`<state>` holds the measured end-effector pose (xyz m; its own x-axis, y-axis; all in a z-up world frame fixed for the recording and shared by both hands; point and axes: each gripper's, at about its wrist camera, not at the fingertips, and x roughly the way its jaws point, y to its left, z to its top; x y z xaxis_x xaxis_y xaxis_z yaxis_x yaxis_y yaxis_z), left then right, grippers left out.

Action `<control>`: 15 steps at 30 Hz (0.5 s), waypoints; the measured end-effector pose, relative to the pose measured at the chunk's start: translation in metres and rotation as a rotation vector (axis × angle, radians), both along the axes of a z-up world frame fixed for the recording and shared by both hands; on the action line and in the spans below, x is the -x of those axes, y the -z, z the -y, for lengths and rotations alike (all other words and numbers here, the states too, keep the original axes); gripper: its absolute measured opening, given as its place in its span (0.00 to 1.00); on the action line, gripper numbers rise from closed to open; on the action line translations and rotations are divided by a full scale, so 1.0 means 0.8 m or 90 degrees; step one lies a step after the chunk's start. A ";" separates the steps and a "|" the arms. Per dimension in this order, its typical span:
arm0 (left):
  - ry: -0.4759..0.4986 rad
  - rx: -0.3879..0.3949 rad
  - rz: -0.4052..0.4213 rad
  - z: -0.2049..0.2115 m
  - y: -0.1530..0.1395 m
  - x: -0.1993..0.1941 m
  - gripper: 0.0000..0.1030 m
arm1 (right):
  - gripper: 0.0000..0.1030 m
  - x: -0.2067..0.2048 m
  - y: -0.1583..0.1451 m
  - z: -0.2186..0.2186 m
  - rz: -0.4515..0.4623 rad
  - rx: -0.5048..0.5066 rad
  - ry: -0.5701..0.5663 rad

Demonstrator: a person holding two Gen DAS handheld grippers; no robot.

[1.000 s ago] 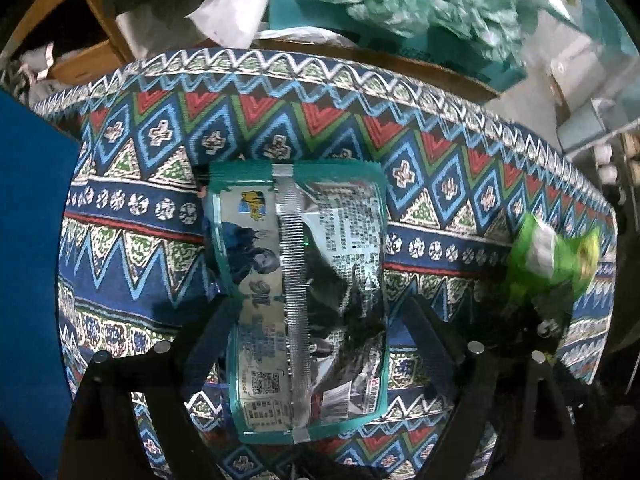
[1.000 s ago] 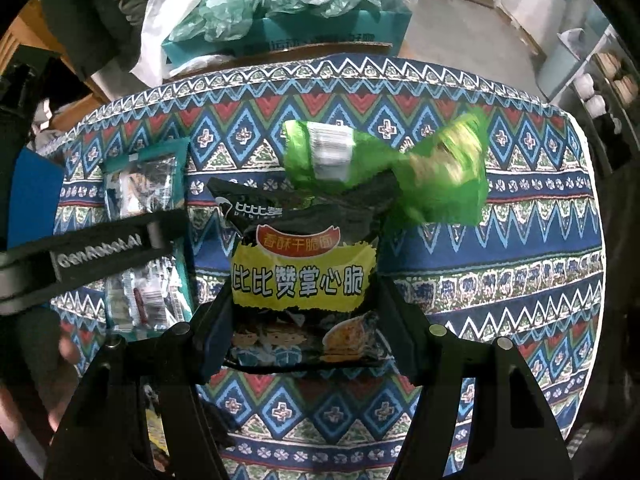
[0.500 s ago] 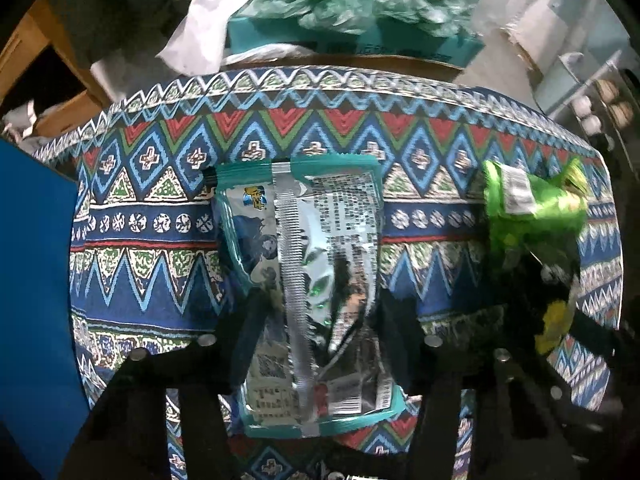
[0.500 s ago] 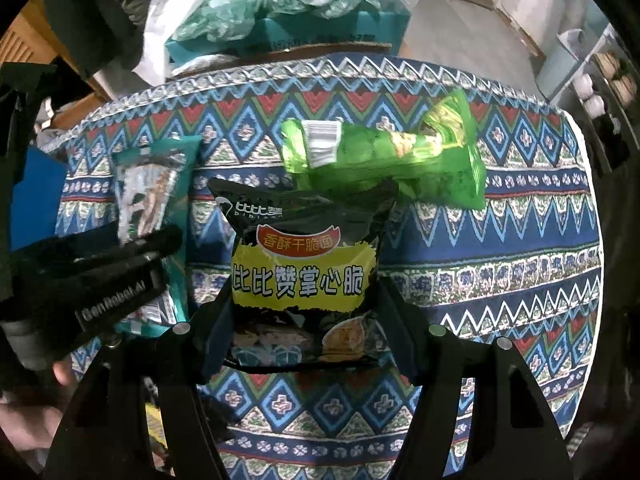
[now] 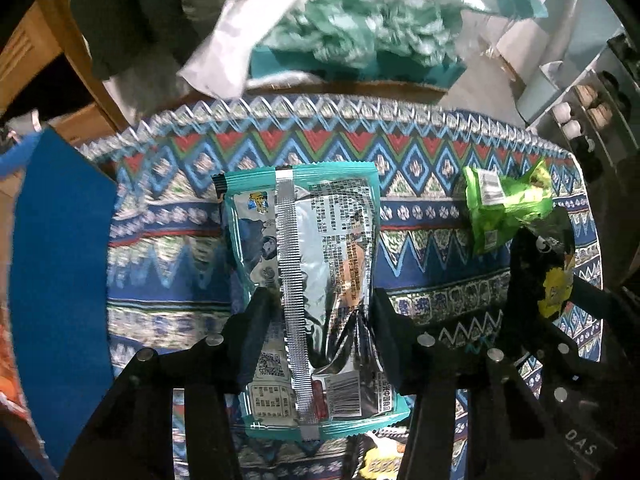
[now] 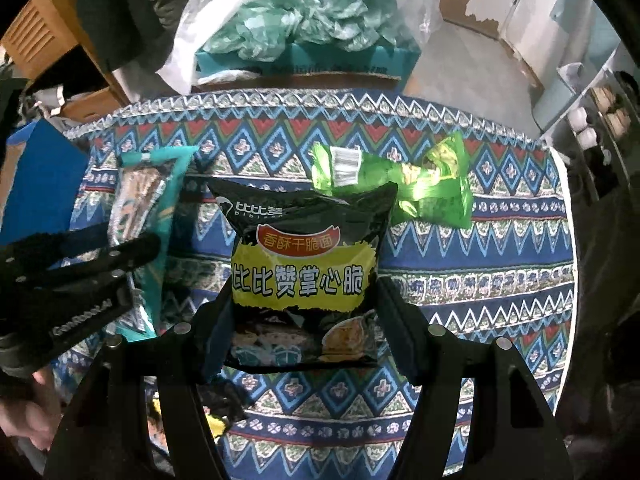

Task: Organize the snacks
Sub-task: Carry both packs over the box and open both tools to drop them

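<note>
My left gripper [image 5: 320, 312] is shut on a teal and silver snack bag [image 5: 312, 264], held above the patterned tablecloth [image 5: 420, 152]. My right gripper [image 6: 304, 304] is shut on a black and yellow noodle snack bag [image 6: 304, 272], also held above the cloth. A green snack bag [image 6: 396, 184] lies on the cloth beyond the black bag; it shows at the right in the left wrist view [image 5: 504, 208]. The left gripper with the teal bag [image 6: 144, 216] shows at the left of the right wrist view.
A blue box [image 5: 60, 264] stands at the table's left edge. Behind the round table is a teal box with crumpled green plastic bags [image 6: 304, 40]. Another yellow and black packet [image 6: 216, 424] lies under the right gripper. A shelf [image 6: 600, 120] stands at the right.
My left gripper has lifted the teal bag up and back off the cloth. The right gripper holds the black bag almost still. The green bag has settled flat on the cloth.
</note>
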<state>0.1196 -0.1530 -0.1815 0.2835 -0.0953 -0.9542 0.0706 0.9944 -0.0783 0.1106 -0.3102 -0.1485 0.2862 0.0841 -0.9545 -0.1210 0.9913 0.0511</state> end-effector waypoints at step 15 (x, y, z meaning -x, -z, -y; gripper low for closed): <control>-0.018 0.002 0.076 -0.055 -0.082 0.026 0.50 | 0.64 0.011 -0.066 -0.051 0.054 -0.007 -0.039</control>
<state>0.0984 -0.1094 -0.1159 0.3971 -0.0893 -0.9134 0.0523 0.9958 -0.0746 0.1021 -0.2692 -0.0960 0.3598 0.1141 -0.9260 -0.1857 0.9814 0.0488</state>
